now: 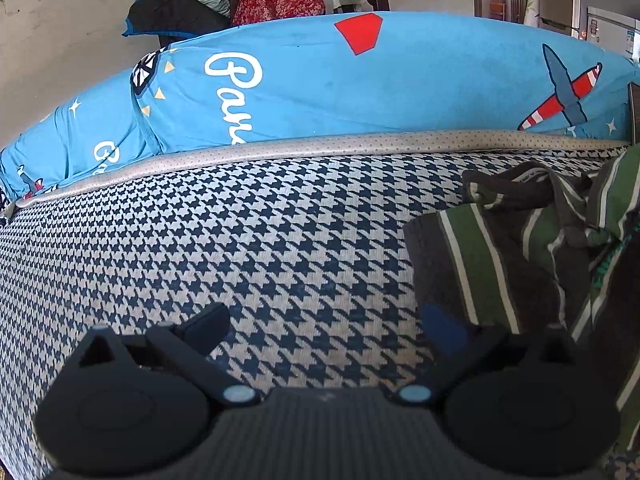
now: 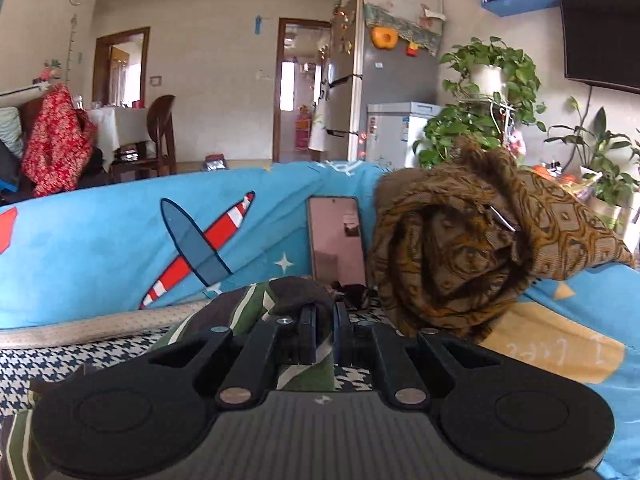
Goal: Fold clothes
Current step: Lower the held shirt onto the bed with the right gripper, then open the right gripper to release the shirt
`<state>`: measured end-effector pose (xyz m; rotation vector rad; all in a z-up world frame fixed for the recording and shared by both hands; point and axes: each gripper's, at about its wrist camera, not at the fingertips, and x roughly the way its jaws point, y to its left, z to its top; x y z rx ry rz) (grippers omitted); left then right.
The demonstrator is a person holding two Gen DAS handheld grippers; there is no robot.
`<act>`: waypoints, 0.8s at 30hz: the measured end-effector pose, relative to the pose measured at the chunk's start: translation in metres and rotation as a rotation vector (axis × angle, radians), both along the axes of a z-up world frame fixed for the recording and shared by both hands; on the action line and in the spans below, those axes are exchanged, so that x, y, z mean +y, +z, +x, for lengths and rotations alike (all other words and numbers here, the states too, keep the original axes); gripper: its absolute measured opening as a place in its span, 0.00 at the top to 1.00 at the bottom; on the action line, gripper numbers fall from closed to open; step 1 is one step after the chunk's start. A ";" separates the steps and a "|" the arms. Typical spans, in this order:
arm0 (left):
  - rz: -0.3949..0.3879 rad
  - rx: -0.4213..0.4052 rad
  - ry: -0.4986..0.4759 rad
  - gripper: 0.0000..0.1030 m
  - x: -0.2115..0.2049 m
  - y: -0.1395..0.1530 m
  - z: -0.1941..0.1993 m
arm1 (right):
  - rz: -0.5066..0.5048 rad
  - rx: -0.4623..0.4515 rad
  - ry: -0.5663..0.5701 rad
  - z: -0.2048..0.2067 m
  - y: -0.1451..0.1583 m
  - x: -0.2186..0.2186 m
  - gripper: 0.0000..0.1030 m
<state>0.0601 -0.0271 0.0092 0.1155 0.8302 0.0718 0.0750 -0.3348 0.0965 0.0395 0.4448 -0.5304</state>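
A: Left gripper (image 1: 326, 322)?
B: Jaws spread wide, empty, over houndstooth bed cover (image 1: 240, 248). Striped shirt (image 1: 520, 248) lying crumpled at 3 o'clock, edge just beside the right finger.

A: Right gripper (image 2: 324, 334)?
B: Jaws clenched on a fold of the striped shirt, cloth bunched at 12 o'clock. Phone (image 2: 338, 240) propped on blue pillow (image 2: 100, 248) behind; brown blanket (image 2: 472, 256) at 2 o'clock.
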 end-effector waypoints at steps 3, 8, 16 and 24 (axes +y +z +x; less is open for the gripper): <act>-0.001 0.003 -0.004 0.00 -0.002 -0.001 0.000 | 0.034 0.054 0.009 0.000 -0.004 -0.007 0.86; -0.001 0.000 -0.009 0.00 -0.003 0.000 0.000 | 0.042 0.063 0.016 -0.012 -0.002 -0.013 0.65; -0.010 -0.008 0.010 0.00 0.001 0.002 0.002 | -0.010 -0.010 0.065 -0.041 0.014 0.001 0.65; -0.027 -0.014 0.032 0.00 0.008 0.005 0.003 | 0.042 -0.061 0.221 -0.061 0.022 0.020 0.64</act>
